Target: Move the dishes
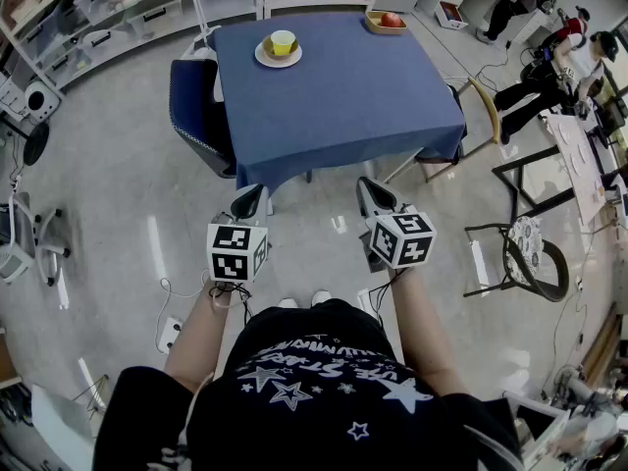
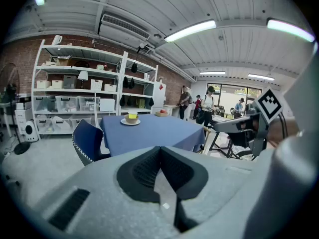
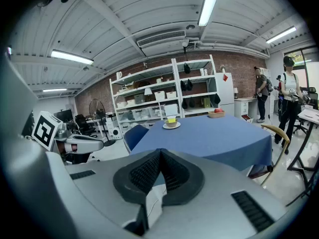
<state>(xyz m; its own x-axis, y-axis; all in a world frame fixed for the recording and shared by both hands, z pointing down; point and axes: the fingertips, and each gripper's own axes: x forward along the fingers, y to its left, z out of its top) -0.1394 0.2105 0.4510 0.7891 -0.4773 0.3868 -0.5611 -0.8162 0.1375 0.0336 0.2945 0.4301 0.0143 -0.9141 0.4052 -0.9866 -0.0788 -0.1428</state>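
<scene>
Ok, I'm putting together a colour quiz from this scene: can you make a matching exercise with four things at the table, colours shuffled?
Things:
1. cup
2. apple
3. tablecloth
4. plate

Colours:
a. red
b. white
c. yellow
d. blue

Pairs: 1-c; 2-a; 3-d; 4-b

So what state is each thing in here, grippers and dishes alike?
left gripper: shut, empty
right gripper: shut, empty
cup: upright on the saucer
saucer: flat on the table, far end
apple: lying in the tray
tray: on the table's far corner
</scene>
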